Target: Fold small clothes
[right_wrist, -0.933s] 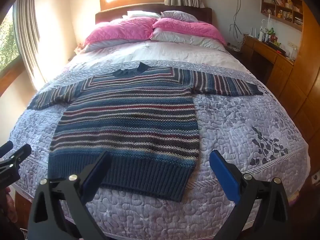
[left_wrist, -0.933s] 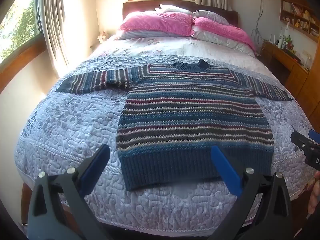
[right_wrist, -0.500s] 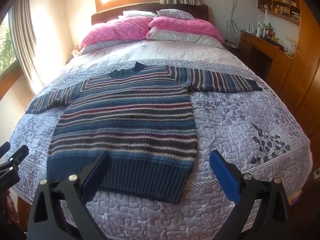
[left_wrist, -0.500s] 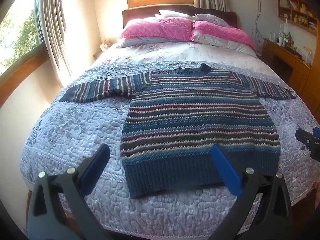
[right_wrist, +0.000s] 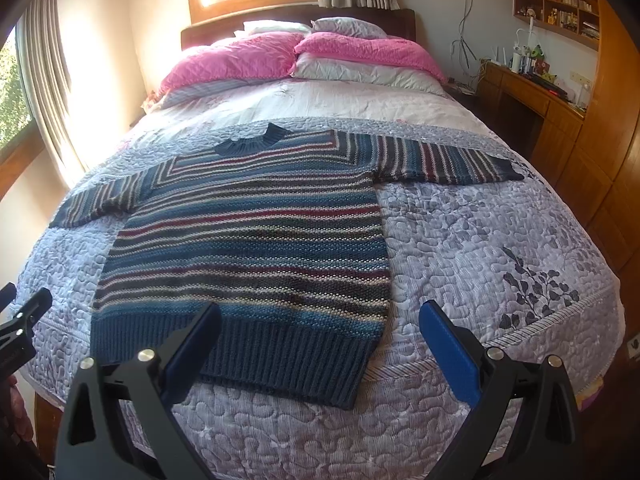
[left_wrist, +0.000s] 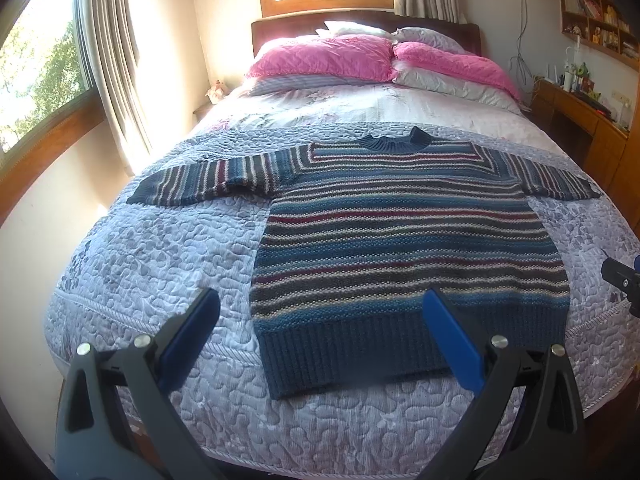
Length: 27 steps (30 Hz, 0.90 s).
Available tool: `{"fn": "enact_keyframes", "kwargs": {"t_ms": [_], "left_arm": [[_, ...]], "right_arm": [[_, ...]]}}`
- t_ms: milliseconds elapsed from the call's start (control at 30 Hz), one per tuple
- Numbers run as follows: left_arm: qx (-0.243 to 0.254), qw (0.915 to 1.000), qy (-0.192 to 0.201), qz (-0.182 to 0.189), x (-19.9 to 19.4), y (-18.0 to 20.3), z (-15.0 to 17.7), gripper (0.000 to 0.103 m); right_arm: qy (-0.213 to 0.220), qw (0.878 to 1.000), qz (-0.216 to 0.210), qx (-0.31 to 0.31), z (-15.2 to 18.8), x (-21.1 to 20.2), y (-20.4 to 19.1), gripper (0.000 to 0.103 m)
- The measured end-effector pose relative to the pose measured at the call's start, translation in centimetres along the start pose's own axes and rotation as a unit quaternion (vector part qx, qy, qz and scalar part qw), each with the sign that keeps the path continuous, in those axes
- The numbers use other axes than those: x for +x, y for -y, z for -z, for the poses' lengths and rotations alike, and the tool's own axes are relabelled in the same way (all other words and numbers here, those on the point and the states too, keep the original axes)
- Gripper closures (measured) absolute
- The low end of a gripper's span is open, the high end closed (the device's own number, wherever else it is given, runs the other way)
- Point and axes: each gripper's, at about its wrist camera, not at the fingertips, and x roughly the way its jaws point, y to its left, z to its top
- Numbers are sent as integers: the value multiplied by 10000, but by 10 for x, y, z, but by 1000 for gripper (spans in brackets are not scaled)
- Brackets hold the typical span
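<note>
Two open grippers hover over the foot of a quilted bed (left_wrist: 152,264) where a striped knit sweater (left_wrist: 400,232) lies flat and face up, nothing folded so far. At far left, a curtained window (left_wrist: 36,76) lights the room; next comes the sweater's left sleeve (left_wrist: 208,180), stretched straight out across the lilac quilt. The left gripper (left_wrist: 320,336) hangs just short of the ribbed hem (left_wrist: 360,352), its blue-padded jaws spread wide and holding nothing, the hem's left corner lying between them in this view. Centre frame, the dark collar (left_wrist: 394,142) points toward two pink pillows (left_wrist: 320,58) at the headboard. Further right, the right gripper (right_wrist: 320,338) is likewise spread and empty, poised near the hem's right corner (right_wrist: 352,392), while the right sleeve (right_wrist: 440,160) reaches toward a wooden desk (right_wrist: 532,96) along the wall. Whether either gripper's pads touch the fabric is hard to judge through the fisheye lens; both appear to be clear of it. The garment looks smoothed and ready, so the whole fold, sleeves and body, seems left to do.
</note>
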Motion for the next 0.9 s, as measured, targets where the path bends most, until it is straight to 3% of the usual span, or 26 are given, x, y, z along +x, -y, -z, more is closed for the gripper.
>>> {"fn": "enact_keyframes", "kwargs": {"t_ms": [900], "left_arm": [[56, 10000, -46, -37, 3, 4, 2, 3]], "right_arm": [[12, 10000, -20, 34, -1, 3, 4, 4]]}}
